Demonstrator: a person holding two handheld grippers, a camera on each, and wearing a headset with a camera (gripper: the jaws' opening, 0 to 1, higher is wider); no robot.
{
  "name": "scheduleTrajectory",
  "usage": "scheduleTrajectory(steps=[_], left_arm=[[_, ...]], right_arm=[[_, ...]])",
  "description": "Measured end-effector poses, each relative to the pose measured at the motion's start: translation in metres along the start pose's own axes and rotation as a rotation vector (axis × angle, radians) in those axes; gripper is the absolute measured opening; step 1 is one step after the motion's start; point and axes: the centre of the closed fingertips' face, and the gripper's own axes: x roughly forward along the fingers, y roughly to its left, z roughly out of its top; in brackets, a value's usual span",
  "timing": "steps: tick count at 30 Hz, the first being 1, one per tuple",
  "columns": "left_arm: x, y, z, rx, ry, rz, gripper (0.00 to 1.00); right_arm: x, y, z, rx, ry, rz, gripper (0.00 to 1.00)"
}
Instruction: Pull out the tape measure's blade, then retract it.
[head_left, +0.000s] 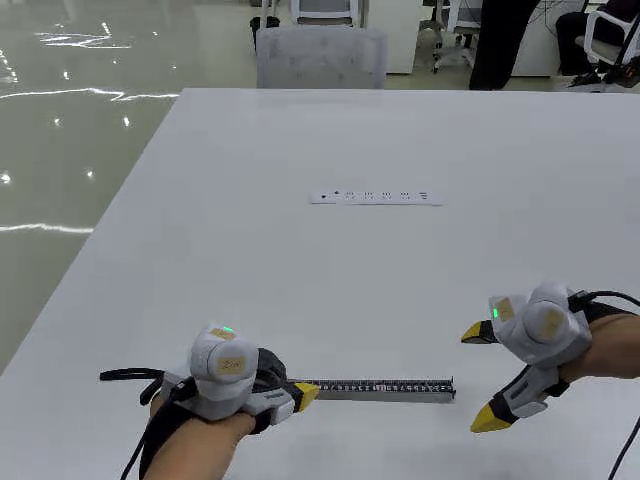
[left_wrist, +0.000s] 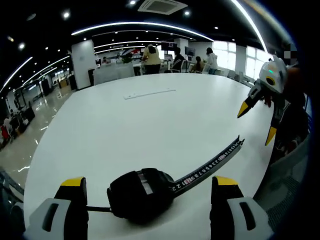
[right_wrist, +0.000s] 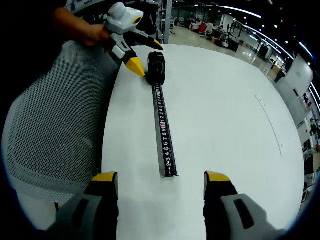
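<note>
On the left, near the front edge of the white tabletop (head_left: 350, 280), a black strap (head_left: 125, 375) lies flat. Just beside it is the left hand-held gripper (left_wrist: 148, 182). Its jaws are spread wide, one on each side of the black case of the tape measure (right_wrist: 156, 62), and in the left gripper view a gap shows between the case and each jaw. The case sits on the tabletop.

From the case the blade (head_left: 380, 388) is pulled out toward the right and lies flat on the tabletop with its numbers facing up. The end of the blade is free, and nothing holds it.

Further right is the right hand-held gripper (head_left: 483, 375). Its jaws are also apart and hold nothing. The two yellow tips point toward the blade end, which lies near them but not touching.

Beyond the blade, near the middle of the tabletop, lies a narrow white strip with small marks (head_left: 375, 197).
</note>
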Motion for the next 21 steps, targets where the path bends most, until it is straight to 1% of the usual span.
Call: scheduleTrajectory(steps=[1, 2, 4, 5, 7, 9, 10, 13, 17, 19, 21], left_arm=[[0.001, 0.002, 0.000, -0.007, -0.003, -0.001, 1.00], [0.001, 0.002, 0.000, -0.029, -0.005, -0.007, 1.00], [0.001, 0.000, -0.002, -0.049, -0.004, -0.027, 1.00], [0.002, -0.002, -0.003, -0.056, -0.001, -0.034, 1.00], [0.002, -0.004, -0.004, -0.033, 0.006, -0.036, 1.00], [0.003, -0.005, -0.005, -0.036, 0.008, -0.042, 1.00], [0.004, -0.006, -0.008, -0.048, 0.015, -0.049, 1.00], [0.006, -0.001, -0.012, -0.060, 0.025, -0.044, 1.00], [0.004, 0.004, -0.012, -0.100, 0.021, -0.033, 1.00], [0.003, 0.004, -0.012, -0.106, 0.019, -0.031, 1.00], [0.003, 0.005, -0.011, -0.119, 0.017, -0.031, 1.00]], right_arm=[[0.003, 0.000, 0.001, 0.001, 0.002, 0.011, 0.66], [0.006, 0.001, 0.001, 0.001, 0.010, 0.032, 0.64], [0.012, -0.001, 0.001, 0.004, 0.018, 0.044, 0.59], [0.016, -0.002, 0.000, 0.009, 0.025, 0.058, 0.56], [0.023, -0.002, -0.005, 0.014, 0.049, 0.083, 0.51], [0.029, -0.003, -0.010, 0.019, 0.067, 0.095, 0.46], [0.031, -0.003, -0.014, 0.013, 0.083, 0.106, 0.44], [0.035, -0.004, -0.018, 0.016, 0.103, 0.128, 0.37], [0.039, -0.003, -0.020, 0.019, 0.118, 0.150, 0.30], [0.042, -0.003, -0.022, 0.021, 0.126, 0.159, 0.28], [0.043, -0.003, -0.024, 0.014, 0.137, 0.163, 0.24]])
